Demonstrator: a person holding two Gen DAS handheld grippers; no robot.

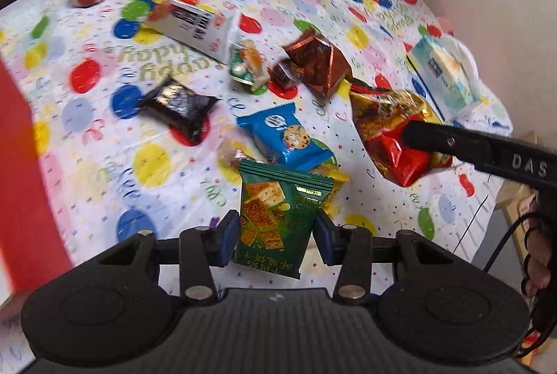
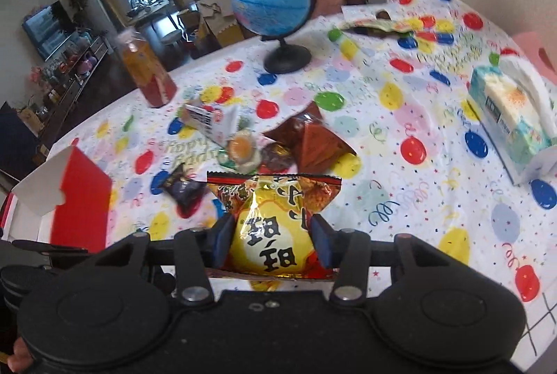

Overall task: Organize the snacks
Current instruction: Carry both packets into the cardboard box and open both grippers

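My left gripper [image 1: 275,233] is shut on a green cracker packet [image 1: 275,217], held above the balloon-print tablecloth [image 1: 104,137]. My right gripper [image 2: 271,236] is shut on a yellow and red snack bag [image 2: 271,227]; the same bag [image 1: 393,133] shows in the left wrist view, held by the right gripper's finger [image 1: 463,147]. Loose snacks lie on the cloth: a blue cookie packet [image 1: 285,133], a black packet [image 1: 179,106], a brown foil bag [image 1: 320,60], a white box [image 1: 195,24] and small candies [image 1: 245,62]. A red box [image 2: 75,196] stands at the left.
A globe on a black stand [image 2: 275,12] and a juice bottle [image 2: 148,71] stand at the back. A tissue box [image 2: 511,116] sits at the right. An opened wrapper [image 2: 379,24] lies far back. The table's edge curves along the left and rear.
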